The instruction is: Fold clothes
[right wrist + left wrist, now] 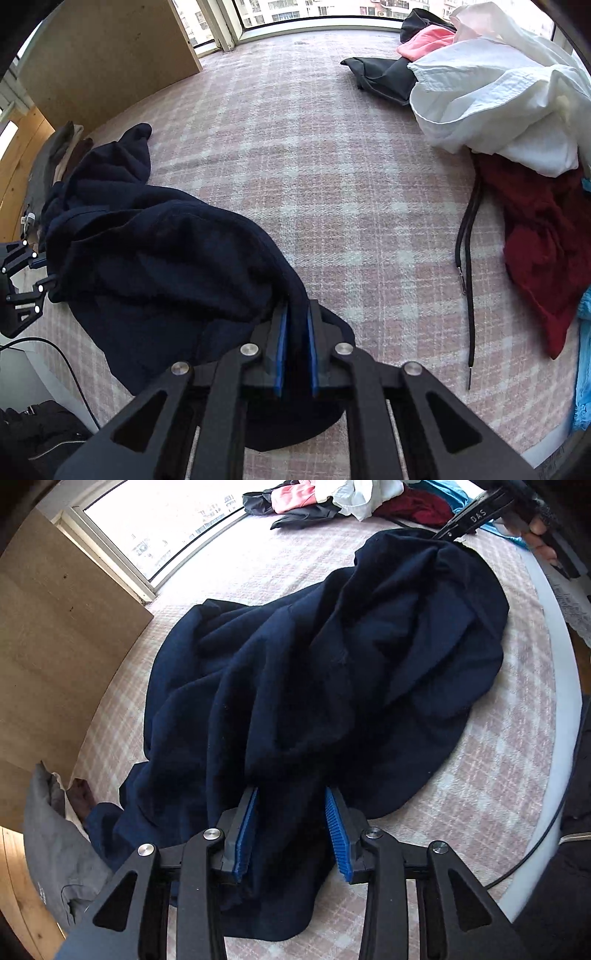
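A dark navy garment (332,672) lies crumpled and stretched lengthwise on the pink plaid bed cover (509,775). My left gripper (291,794) stands open over the garment's near end, its blue pads (245,830) spread apart with navy cloth lying between and beneath them. At the far end, my right gripper (445,535) bites the garment's edge. In the right wrist view, the right gripper (295,314) is shut on a fold of the navy garment (159,258), which runs off to the left toward the left gripper (37,275).
A heap of unfolded clothes sits at the back: a white shirt (498,103), a dark red garment (546,251), pink and black pieces (388,77), blue cloth (583,362). A black cord (469,258) trails on the cover. A wooden board (55,646) stands left, a grey garment (55,849) beside it.
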Demonstrator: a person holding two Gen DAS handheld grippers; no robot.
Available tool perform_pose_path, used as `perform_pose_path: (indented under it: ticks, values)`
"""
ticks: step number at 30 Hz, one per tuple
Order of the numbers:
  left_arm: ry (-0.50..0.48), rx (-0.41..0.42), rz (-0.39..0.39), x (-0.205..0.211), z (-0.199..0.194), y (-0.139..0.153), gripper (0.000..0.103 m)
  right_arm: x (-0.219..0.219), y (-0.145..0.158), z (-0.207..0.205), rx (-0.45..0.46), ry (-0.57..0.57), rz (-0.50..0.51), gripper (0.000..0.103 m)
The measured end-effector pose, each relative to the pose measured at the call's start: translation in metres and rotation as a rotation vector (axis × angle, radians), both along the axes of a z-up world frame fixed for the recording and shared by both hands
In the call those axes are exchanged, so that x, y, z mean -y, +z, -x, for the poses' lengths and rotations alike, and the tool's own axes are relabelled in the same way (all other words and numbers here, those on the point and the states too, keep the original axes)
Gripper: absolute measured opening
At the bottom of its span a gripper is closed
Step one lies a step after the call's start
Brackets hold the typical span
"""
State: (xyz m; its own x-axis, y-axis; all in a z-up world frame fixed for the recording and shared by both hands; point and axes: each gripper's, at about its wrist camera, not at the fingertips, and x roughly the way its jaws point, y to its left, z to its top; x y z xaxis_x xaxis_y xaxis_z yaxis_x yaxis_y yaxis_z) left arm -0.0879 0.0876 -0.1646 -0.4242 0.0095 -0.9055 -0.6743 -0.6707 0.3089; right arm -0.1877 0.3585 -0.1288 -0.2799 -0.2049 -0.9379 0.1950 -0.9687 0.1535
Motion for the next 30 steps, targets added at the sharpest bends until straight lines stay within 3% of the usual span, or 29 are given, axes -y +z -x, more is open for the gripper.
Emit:
perform_pose_path:
  ticks: [1,4,6,10,13,16,18,19,20,21,23,27,30]
  values:
    - [0.025,0.005,0.008,0.003,0.006,-0.003,0.003,0.001,0.000,-0.001,-0.006,0.010,-0.007,0.021]
    - [0.112,0.095,-0.151,0.022,0.024,0.015,0.003,0.001,0.003,-0.004,-0.028,0.040,-0.013,0.028]
    - [0.152,0.064,-0.202,0.034,0.028,0.036,0.003,-0.002,0.007,-0.006,-0.042,0.050,0.008,0.038]
    - [0.210,-0.042,-0.246,0.055,0.037,0.081,0.003,-0.007,0.015,-0.003,-0.041,0.060,0.121,0.046]
    - [0.251,-0.118,-0.278,0.071,0.043,0.114,0.003,0.009,0.014,-0.003,-0.034,0.108,0.144,0.048]
    - [0.245,-0.093,-0.266,0.077,0.055,0.114,0.003,0.036,0.007,-0.010,-0.029,0.202,0.085,0.048]
    - [0.246,-0.018,-0.267,0.085,0.063,0.095,0.005,0.049,-0.001,-0.015,-0.025,0.252,0.026,0.044]
    - [0.265,-0.012,-0.257,0.088,0.065,0.088,0.009,0.052,-0.002,-0.017,-0.027,0.261,0.019,0.040]
    - [0.283,-0.005,-0.247,0.090,0.068,0.081,0.011,0.051,-0.003,-0.018,-0.025,0.253,0.028,0.027]
    - [0.286,0.006,-0.247,0.092,0.067,0.075,0.013,0.048,-0.003,-0.017,-0.020,0.237,0.046,0.021]
    - [0.279,0.022,-0.237,0.094,0.066,0.066,0.014,0.042,-0.003,-0.015,-0.011,0.206,0.087,0.021]
    - [0.242,0.021,-0.195,0.090,0.062,0.057,0.039,0.034,-0.004,-0.016,0.004,0.204,0.119,0.022]
    - [0.214,0.028,-0.177,0.089,0.060,0.053,0.041,0.036,-0.008,-0.014,0.015,0.212,0.111,0.021]
